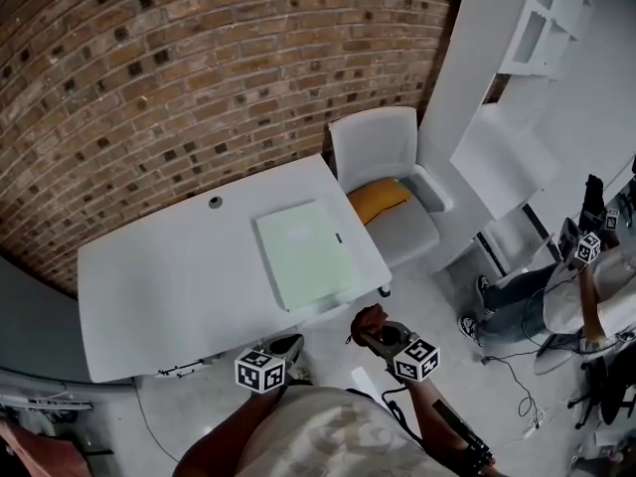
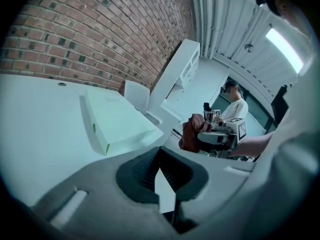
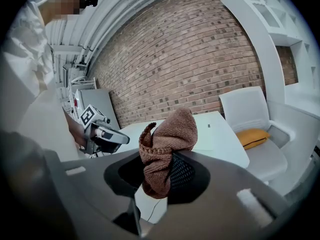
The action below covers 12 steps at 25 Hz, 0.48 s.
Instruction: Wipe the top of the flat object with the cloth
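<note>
- A brick wall (image 1: 179, 58) is seen behind everything, and the long back edge of a white table (image 1: 159, 286) is set against it.
- A white chair (image 1: 383, 147) is placed at the right end of the table, and a yellow cushion (image 1: 378, 199) is laid on its seat.
- The flat object (image 1: 306, 251), pale green and rectangular, is laid flat on the table by its right end, and reaches close to the front edge near the front right corner.
- The left gripper (image 1: 288, 344) is held off the table, just past its front edge; its jaws are pressed together and nothing is gripped between them.
- The right gripper (image 3: 160, 171) is held beside the left one, also short of the table, and its jaws are clamped on the cloth.
- The cloth (image 3: 167, 149), brown and knitted, is bunched between those jaws and is clear of the flat object.
</note>
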### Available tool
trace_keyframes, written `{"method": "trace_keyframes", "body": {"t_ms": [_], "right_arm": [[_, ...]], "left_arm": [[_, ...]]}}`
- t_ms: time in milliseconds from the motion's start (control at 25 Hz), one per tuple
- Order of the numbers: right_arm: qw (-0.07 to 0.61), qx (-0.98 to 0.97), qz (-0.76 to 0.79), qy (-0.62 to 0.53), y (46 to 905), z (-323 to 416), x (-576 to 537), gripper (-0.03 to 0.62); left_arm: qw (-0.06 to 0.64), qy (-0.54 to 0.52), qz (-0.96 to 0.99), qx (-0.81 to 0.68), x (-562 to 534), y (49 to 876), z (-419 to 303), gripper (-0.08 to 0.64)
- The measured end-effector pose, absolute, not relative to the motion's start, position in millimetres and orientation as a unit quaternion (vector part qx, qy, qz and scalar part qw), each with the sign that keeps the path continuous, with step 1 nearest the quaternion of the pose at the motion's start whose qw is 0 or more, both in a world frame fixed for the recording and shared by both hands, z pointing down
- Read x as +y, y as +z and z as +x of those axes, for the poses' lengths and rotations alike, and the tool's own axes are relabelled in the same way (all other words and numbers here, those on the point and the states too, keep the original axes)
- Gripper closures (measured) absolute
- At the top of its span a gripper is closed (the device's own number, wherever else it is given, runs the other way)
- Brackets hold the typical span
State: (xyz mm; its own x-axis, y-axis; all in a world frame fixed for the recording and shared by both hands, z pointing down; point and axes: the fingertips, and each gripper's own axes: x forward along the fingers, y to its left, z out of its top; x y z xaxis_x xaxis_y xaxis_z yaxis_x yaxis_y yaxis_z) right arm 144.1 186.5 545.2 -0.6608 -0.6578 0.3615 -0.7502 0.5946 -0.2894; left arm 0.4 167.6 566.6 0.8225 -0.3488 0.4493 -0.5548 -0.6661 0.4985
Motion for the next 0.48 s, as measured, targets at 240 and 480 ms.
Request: {"method": "trace_keyframes", "body": {"t_ms": [240, 480], "right_arm": [[0.104, -0.878, 0.416, 0.211, 540.0, 145.1, 138.1, 0.485], [0.109, -0.875, 0.428, 0.198, 532.2, 144.7, 89.7, 0.485]], "left_arm": [[0.319, 0.154, 0.902, -0.246, 110.8, 560.0, -5.4, 0.557], [0.324, 0.151, 0.9, -0.251, 71.6, 562.7, -20.3, 0.557]]}}
